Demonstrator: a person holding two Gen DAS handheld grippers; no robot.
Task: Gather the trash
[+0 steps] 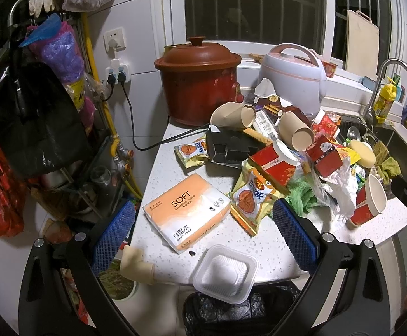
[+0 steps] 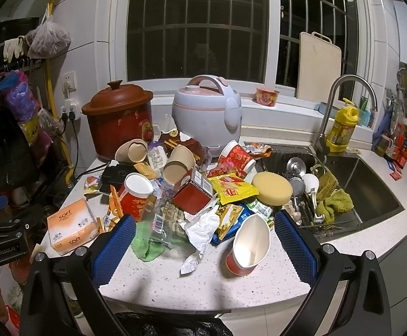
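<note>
Both hand-held grippers, left (image 1: pixel 203 235) and right (image 2: pixel 205 246), hang released and empty above the tabletop (image 2: pixel 203 285). A clear plastic tray (image 1: pixel 226 274) overhangs the near edge above the black bin bag (image 1: pixel 231 313), likely ready to drop in.

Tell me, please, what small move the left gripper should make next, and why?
Probably ease the left gripper down and close on the clear plastic tray. Its jaws are open and empty, the tray overhangs the counter edge nearest them, and the black bin bag sits right below, so the drop looks short.

Home kitchen, sink (image 2: pixel 371 193), rice cooker (image 2: pixel 207 112), countertop (image 2: pixel 203 285)
</note>
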